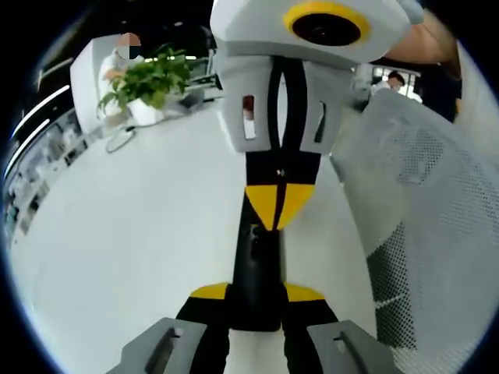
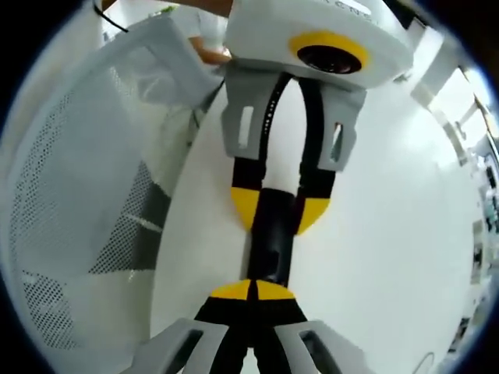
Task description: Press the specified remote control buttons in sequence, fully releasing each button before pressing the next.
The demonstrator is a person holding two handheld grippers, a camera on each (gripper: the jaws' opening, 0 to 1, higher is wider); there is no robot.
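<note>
The white table [image 1: 117,257] carries a white perforated basket [image 2: 70,218] beside the work. On the table lies the black remote control [image 1: 256,273]. The left gripper [image 1: 257,300] grasps it at both sides. The right gripper [image 2: 253,290] is clenched, its tips on the remote, probably pressing a button; how many presses are done, I cannot tell
</note>
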